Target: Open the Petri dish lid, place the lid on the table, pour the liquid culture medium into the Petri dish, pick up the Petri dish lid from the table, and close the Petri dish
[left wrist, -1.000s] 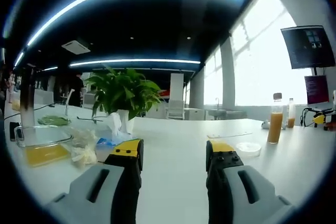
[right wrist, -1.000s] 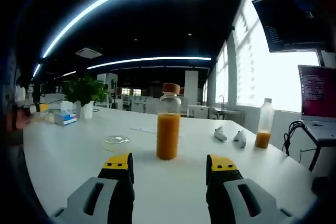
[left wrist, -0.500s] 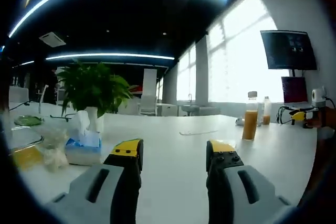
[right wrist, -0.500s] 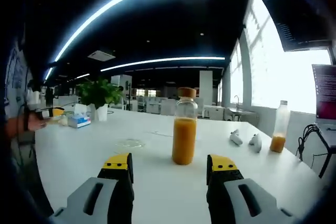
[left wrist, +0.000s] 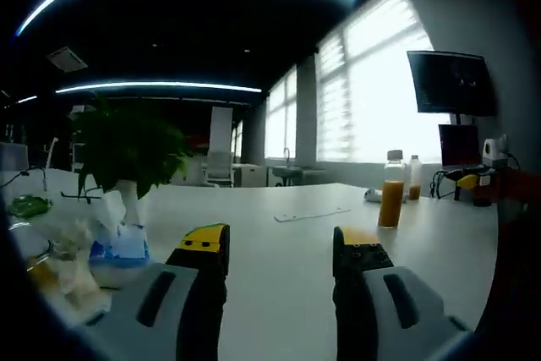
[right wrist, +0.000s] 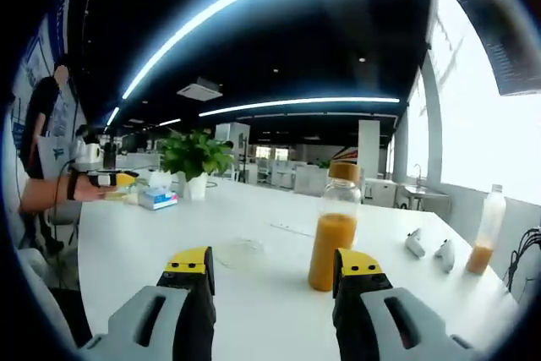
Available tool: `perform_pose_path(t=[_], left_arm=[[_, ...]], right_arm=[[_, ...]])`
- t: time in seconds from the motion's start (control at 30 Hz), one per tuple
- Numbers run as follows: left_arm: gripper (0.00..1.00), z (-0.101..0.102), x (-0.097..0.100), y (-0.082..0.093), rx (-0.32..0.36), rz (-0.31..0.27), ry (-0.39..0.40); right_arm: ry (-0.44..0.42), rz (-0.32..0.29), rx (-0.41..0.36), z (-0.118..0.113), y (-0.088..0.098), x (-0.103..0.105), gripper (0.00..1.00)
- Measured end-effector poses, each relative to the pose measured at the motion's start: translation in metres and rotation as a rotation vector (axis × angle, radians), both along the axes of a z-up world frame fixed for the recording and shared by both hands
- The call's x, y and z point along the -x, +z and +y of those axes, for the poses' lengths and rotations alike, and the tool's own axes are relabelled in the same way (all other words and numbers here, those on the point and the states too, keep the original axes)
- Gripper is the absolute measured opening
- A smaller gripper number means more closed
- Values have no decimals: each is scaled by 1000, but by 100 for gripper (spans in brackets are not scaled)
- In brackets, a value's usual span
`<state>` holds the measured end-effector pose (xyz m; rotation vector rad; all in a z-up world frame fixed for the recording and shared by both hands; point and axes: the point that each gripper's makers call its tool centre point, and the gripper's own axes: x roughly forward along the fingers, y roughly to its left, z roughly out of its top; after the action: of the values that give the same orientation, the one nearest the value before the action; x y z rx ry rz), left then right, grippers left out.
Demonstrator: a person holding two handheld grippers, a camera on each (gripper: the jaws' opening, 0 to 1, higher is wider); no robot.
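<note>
- The right tool [right wrist: 276, 266] hangs over the white desk [right wrist: 152, 234] with its yellow-tipped jaws wide apart and nothing between them.
- The bottle of orange liquid [right wrist: 336, 227], with a brown cap, stands upright on the desk just beyond the right tool, nearer its right jaw.
- The Petri dish [right wrist: 240, 251], clear and low, lies on the desk just to the left of that bottle, lid on as far as can be told.
- A second bottle [right wrist: 486, 232], with less orange liquid, stands well to the right of the first; two small white objects [right wrist: 427, 246] lie between them.
- A potted plant [right wrist: 196, 161] and a blue tissue box [right wrist: 158, 199] sit far to the left of the bottle, near a person's forearm [right wrist: 52, 194].
- The left tool [left wrist: 280, 250] also holds its jaws wide and empty over the desk; in its view the orange bottle [left wrist: 390, 193] stands far off to the right.
- No writing is legible on any label or on the wall screen [left wrist: 450, 82].
</note>
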<state>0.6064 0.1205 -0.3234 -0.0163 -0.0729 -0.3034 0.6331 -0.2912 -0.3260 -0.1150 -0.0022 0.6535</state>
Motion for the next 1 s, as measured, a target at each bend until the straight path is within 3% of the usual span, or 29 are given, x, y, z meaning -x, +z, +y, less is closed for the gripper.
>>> perform_pose_path(t=[0.07,0.13,0.27,0.67,0.77,0.83,1.0], left_arm=[[42,-12,-3,-1,-16,17,-71],[43,-17,-6,-2,-59,24,-98],[43,-25,-13,-1,-79,32,-136],[45,-48,-37,-7,-59,97,-242],[45,-55,-39,-10,-79,110,-262],[46,-60,-37,-11,-85,113,-290],[48,-73,-41,-21,-156,132,-359]], right_arm=[[20,5,-16,3,4,-5,52],[37,9,-28,6,7,-8,53],[93,42,-80,16,9,-11,54],[177,54,-14,44,5,-20,58],[218,58,2,53,4,-21,58],[265,79,-52,61,8,-19,59],[339,79,-20,75,5,-21,60]])
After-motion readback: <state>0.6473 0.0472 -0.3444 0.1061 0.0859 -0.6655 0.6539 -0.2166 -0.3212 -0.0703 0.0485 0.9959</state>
